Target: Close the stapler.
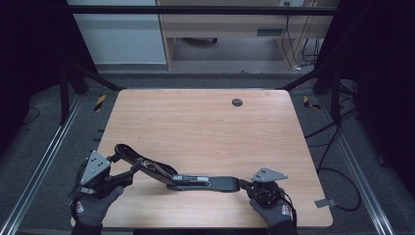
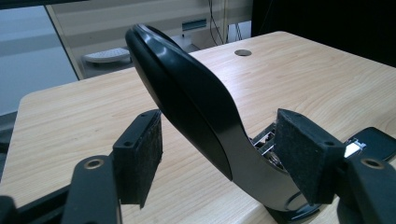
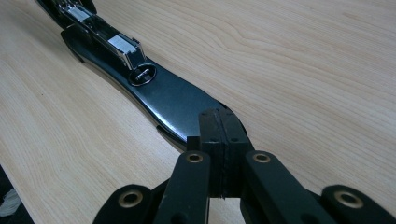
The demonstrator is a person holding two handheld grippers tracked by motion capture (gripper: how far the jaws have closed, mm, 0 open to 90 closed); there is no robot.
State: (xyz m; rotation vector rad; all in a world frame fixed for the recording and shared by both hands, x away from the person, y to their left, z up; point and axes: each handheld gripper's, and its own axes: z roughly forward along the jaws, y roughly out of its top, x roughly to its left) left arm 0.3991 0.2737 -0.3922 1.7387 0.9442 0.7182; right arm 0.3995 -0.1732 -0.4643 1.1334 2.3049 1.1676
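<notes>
A long black stapler lies swung open near the table's front edge. Its flat base (image 1: 222, 183) (image 3: 173, 100) carries the shiny metal magazine (image 1: 192, 178) (image 3: 102, 37). Its curved top arm (image 1: 142, 161) (image 2: 187, 88) rises toward the left. My left gripper (image 1: 131, 174) (image 2: 219, 149) is open and straddles that raised arm, with a gap on the left pad's (image 2: 140, 154) side. My right gripper (image 1: 244, 185) (image 3: 219, 135) is shut, pads together, with its tips at the right end of the base.
The wooden table (image 1: 195, 122) has a round cable hole (image 1: 237, 102) at the back. Metal rails run along both sides on the floor, and cables (image 1: 337, 176) lie to the right. A cabinet stands behind the table.
</notes>
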